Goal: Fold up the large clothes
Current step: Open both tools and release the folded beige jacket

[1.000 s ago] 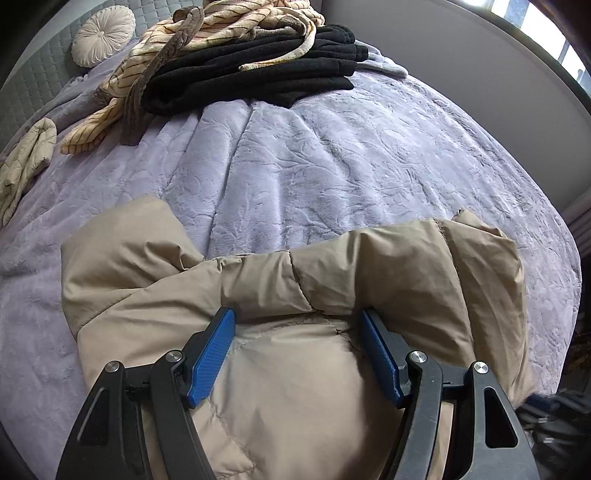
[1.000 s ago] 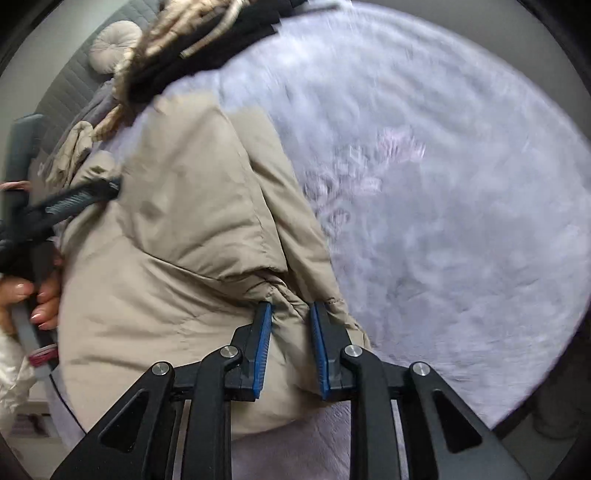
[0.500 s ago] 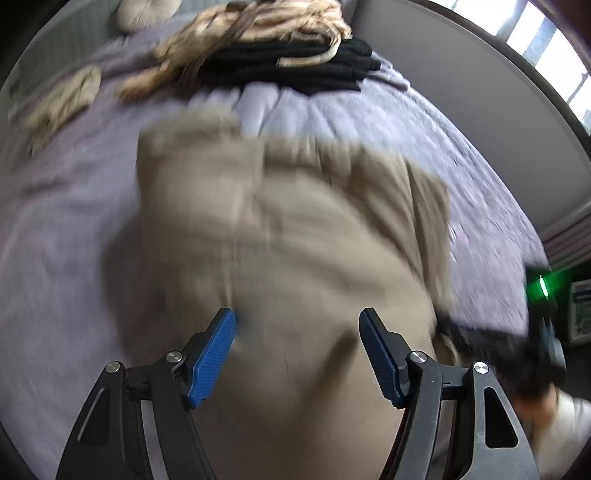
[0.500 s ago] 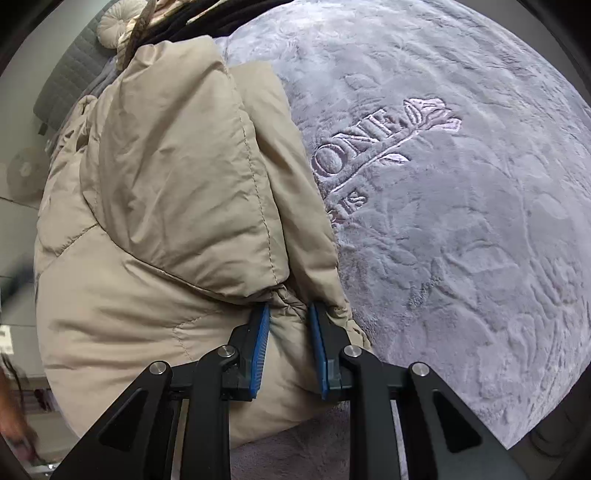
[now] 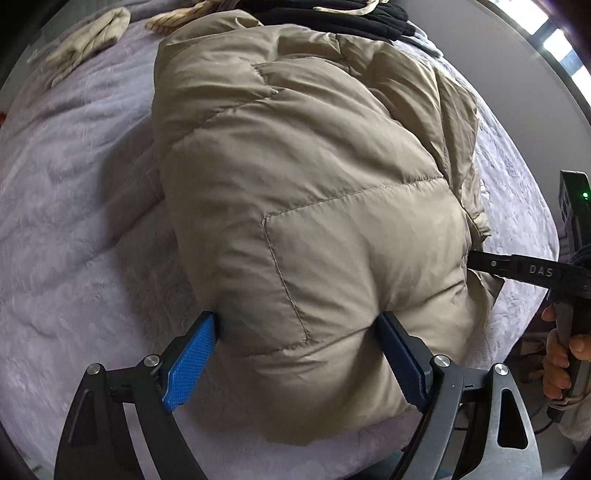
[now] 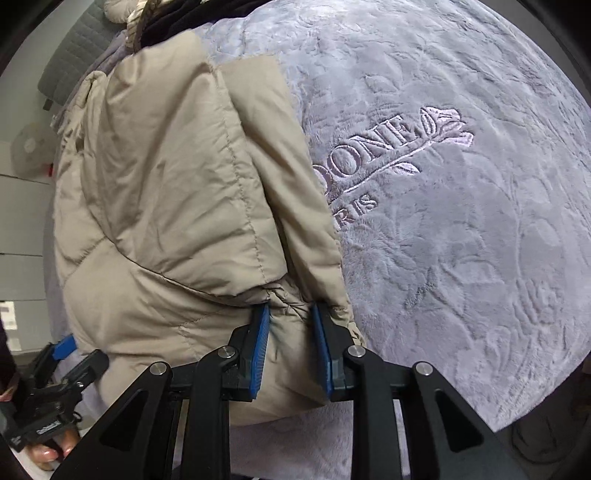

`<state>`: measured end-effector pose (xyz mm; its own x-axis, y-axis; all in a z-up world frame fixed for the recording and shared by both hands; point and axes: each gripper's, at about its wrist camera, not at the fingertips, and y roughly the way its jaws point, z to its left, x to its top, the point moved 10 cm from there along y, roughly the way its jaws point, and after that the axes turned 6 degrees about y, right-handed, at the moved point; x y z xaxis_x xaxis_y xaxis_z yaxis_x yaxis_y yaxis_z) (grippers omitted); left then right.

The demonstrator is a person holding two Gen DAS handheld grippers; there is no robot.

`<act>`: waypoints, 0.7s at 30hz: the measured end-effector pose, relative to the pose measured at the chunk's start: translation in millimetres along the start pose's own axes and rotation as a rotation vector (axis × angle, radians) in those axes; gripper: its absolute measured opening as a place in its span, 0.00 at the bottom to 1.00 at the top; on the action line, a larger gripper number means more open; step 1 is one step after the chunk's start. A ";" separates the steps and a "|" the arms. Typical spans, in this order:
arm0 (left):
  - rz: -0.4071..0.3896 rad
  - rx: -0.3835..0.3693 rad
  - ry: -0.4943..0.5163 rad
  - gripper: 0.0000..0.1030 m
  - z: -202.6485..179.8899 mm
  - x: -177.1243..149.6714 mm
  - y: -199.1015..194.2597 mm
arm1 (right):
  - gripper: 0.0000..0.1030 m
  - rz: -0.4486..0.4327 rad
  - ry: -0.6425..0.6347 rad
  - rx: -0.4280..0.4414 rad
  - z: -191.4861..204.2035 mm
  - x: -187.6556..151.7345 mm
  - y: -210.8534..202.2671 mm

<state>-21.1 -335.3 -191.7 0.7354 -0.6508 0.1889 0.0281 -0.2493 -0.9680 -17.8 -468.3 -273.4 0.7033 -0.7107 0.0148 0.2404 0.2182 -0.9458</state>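
Note:
A beige puffer jacket [image 5: 314, 206] lies folded into a thick bundle on the lilac bedspread [image 5: 81, 206]. My left gripper [image 5: 295, 354] is open, its blue pads on either side of the bundle's near end. My right gripper [image 6: 291, 339] is shut on a gathered fold at the jacket's [image 6: 177, 206] near right edge. The right gripper also shows in the left wrist view [image 5: 524, 271], at the jacket's right side. The left gripper shows in the right wrist view [image 6: 62, 354], low at the left.
A pile of black and cream striped clothes [image 5: 369, 14] lies at the head of the bed beyond the jacket. A cream garment [image 5: 88, 40] lies at the far left. The bedspread [image 6: 461, 221] with embroidered lettering stretches to the right. A grey wall [image 5: 498, 55] runs along the bed's right side.
The jacket's far half has been folded over towards me into a compact bundle. My left gripper has drawn back to the bundle's near end, still open. The right gripper keeps its hold.

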 end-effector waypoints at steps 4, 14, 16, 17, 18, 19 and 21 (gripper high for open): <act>-0.014 0.018 0.001 0.85 5.4 2.0 -15.0 | 0.30 0.007 -0.023 0.008 7.1 11.7 -13.0; -0.047 -0.021 -0.179 0.96 60.5 6.7 -30.3 | 0.50 -0.030 -0.050 0.040 11.7 47.5 -41.2; -0.047 -0.024 -0.199 0.99 65.3 6.7 -26.7 | 0.60 -0.032 -0.053 0.038 11.1 42.0 -41.6; -0.051 -0.030 -0.206 0.99 66.0 7.2 -25.5 | 0.64 -0.035 -0.053 0.038 10.4 44.1 -41.5; -0.051 -0.043 -0.209 0.99 65.3 7.9 -23.7 | 0.71 -0.040 -0.050 0.041 11.0 44.5 -37.9; -0.046 -0.061 -0.212 0.99 65.6 8.3 -21.0 | 0.80 -0.047 -0.044 0.050 8.9 47.0 -38.2; -0.037 -0.101 -0.221 0.99 65.2 10.9 -18.1 | 0.86 -0.066 -0.023 0.087 5.8 47.8 -42.8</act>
<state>30.6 -291.2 -182.9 0.8659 -0.4697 0.1720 -0.0022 -0.3476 -0.9376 9.5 -507.8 -230.3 0.6988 -0.7104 0.0841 0.3431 0.2297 -0.9108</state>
